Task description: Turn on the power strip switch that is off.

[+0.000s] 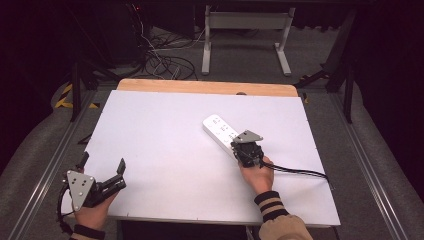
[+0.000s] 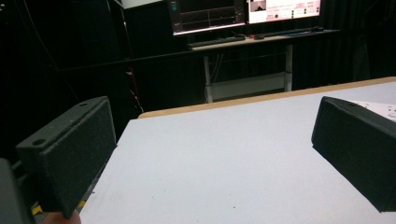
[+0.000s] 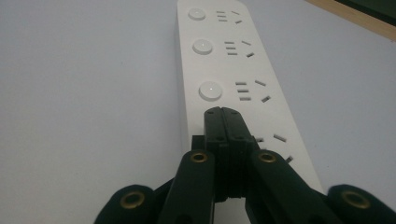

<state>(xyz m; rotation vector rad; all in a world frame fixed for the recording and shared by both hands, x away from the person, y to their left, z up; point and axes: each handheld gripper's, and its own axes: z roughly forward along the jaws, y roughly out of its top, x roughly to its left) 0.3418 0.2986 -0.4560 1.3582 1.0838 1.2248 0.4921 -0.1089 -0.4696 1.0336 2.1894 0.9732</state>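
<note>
A white power strip (image 1: 220, 129) with round buttons and socket slots lies on the white table top (image 1: 170, 150), right of centre. My right gripper (image 1: 238, 148) is shut, its jaws pressed together over the strip's near end. In the right gripper view the gripper's tips (image 3: 222, 113) sit on or just above the power strip (image 3: 229, 60), just below a round button (image 3: 210, 90). My left gripper (image 1: 102, 163) stands open near the table's front left corner, with nothing between its black pads (image 2: 70, 149). An end of the power strip (image 2: 380, 108) peeks out behind the right pad.
A black cable (image 1: 300, 172) trails right from the right gripper. A wooden strip (image 1: 200, 86) borders the table's far edge. Beyond it are a white desk frame (image 1: 245, 30) and tangled floor cables (image 1: 165, 60). Lit monitors (image 2: 243, 11) stand on that desk.
</note>
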